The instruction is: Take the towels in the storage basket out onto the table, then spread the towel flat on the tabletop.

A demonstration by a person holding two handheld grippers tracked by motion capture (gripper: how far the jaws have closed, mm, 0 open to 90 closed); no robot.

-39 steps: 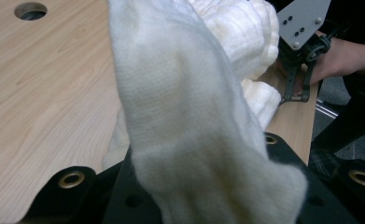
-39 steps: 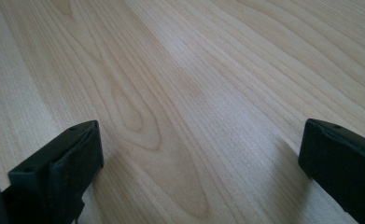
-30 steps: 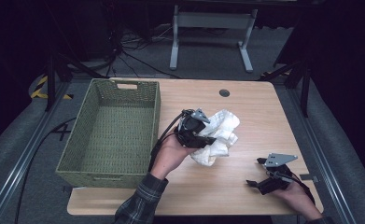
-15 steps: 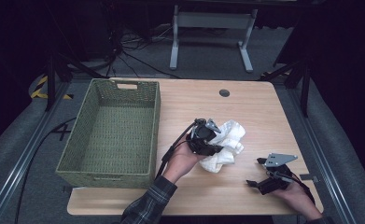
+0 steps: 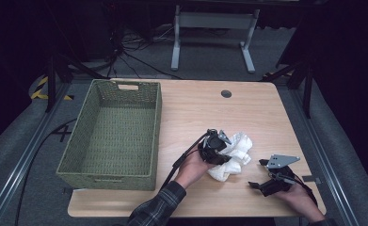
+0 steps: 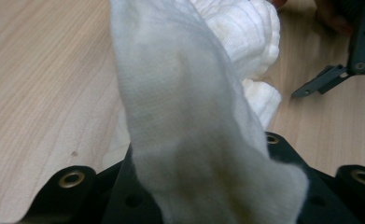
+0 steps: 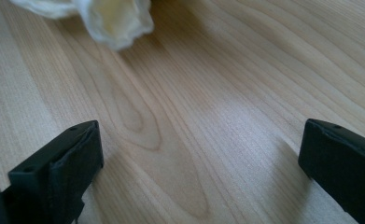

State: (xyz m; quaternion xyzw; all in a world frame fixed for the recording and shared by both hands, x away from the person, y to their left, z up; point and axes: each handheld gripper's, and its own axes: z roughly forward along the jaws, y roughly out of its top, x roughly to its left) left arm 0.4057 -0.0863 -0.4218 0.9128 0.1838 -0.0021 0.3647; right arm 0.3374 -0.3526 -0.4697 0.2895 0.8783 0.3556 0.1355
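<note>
Meanwhile the left claw [image 5: 218,149] lies low on the counter [image 5: 196,108], pinching the white cloth [image 5: 233,155]; the right claw [image 5: 266,181] rests level beside it, spread wide

One worktop [image 5: 191,108], of light wood. One basket [image 5: 157,113], green and woven, with two handle slots, one in each short wall. One white cloth [image 5: 236,157], crumpled. Two hand-held grippers: the left hand-held gripper [image 5: 219,149] and the right hand-held gripper [image 5: 261,176], each with two black jaws and one trailing cable. Two hands of one person. One round grommet [image 5: 226,93] in the worktop.
</note>
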